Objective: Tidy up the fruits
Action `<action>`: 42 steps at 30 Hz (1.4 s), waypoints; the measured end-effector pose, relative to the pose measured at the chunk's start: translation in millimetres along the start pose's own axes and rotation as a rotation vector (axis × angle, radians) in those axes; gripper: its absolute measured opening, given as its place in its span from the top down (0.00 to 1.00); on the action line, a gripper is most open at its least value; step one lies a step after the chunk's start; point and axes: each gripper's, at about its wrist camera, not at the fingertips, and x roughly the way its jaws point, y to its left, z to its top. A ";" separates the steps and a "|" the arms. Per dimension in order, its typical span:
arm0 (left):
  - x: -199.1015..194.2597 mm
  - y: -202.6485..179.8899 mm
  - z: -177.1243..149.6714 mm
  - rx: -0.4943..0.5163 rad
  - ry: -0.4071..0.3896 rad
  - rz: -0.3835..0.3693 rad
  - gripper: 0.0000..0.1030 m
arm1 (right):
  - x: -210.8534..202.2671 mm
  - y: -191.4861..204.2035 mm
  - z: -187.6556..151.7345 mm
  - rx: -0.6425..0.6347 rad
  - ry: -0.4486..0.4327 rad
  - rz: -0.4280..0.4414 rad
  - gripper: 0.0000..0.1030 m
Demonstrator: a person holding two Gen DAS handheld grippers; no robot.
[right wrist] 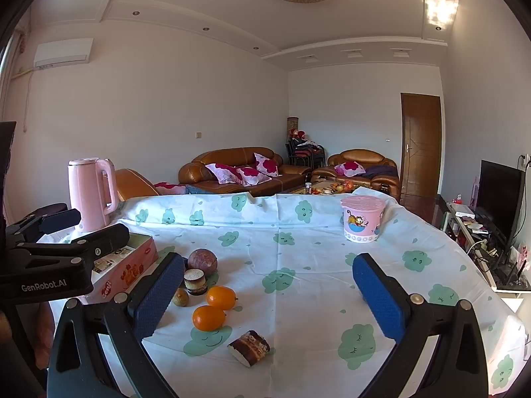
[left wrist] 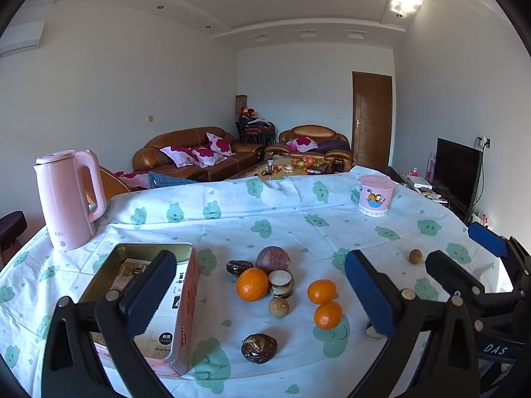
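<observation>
In the left wrist view, three oranges (left wrist: 252, 284) (left wrist: 321, 291) (left wrist: 327, 315), a purple passion fruit (left wrist: 272, 259) and a small brown fruit (left wrist: 278, 307) lie on the cloud-print tablecloth, with another small brown fruit (left wrist: 415, 256) apart at right. Small chocolate cakes (left wrist: 259, 348) (left wrist: 280, 283) lie among them. An open pink tin box (left wrist: 156, 295) stands at left. My left gripper (left wrist: 262, 295) is open above the fruits. My right gripper (right wrist: 268, 295) is open and empty; two oranges (right wrist: 221, 297) (right wrist: 208, 317), the passion fruit (right wrist: 202, 260) and a cake slice (right wrist: 249, 347) show in its view.
A pink kettle (left wrist: 68, 199) stands at the table's back left. A pink lidded tub (left wrist: 375, 199) stands at the back right. Sofas, a door and a TV are beyond the table. The right gripper shows at the left view's right edge (left wrist: 464, 265).
</observation>
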 end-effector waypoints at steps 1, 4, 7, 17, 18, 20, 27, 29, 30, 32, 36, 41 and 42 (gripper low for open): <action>-0.1 -0.2 -0.9 0.001 0.000 0.001 0.00 | -0.1 0.3 -0.2 -0.001 -0.001 0.000 0.01; 0.1 0.4 0.0 -0.001 0.000 -0.001 0.00 | -0.5 0.4 -0.1 -0.001 -0.001 -0.001 0.01; 0.2 0.5 0.3 0.000 0.001 -0.001 0.00 | -0.9 0.7 0.2 -0.001 -0.001 -0.001 0.01; 0.9 0.8 -1.4 -0.001 0.003 0.000 0.00 | 0.1 1.1 -0.3 -0.012 0.002 -0.002 0.01; 1.1 0.9 -1.0 0.000 0.003 -0.001 0.00 | 0.1 1.6 -0.3 -0.014 0.001 -0.003 0.01; 1.2 1.0 -1.3 0.000 0.004 -0.001 0.00 | 0.1 1.2 -0.2 -0.013 0.001 -0.003 0.01; 1.6 1.7 -1.4 -0.001 0.006 -0.001 0.00 | 0.4 1.8 -0.4 -0.014 0.003 -0.004 0.01; 1.7 2.0 -2.3 -0.002 0.007 -0.001 0.00 | 0.6 2.6 -0.7 -0.018 0.005 -0.004 0.01; 1.8 1.9 -2.3 -0.002 0.007 -0.001 0.00 | 0.6 3.1 -0.9 -0.020 0.006 -0.005 0.01; 1.5 3.1 -3.8 -0.003 0.007 0.000 0.00 | 0.7 3.8 -1.4 -0.023 0.008 -0.003 0.01; 1.7 3.5 -4.0 -0.003 0.008 -0.001 0.00 | 2.6 5.6 -3.2 -0.027 0.013 -0.002 0.01; 2.9 8.5 -9.7 -0.006 0.012 -0.001 0.00 | 4.0 5.7 -4.5 -0.025 0.017 -0.001 0.01; 4.4 11.2 -12.2 -0.008 0.015 0.000 0.00 | 3.9 5.9 -4.9 -0.024 0.018 -0.001 0.01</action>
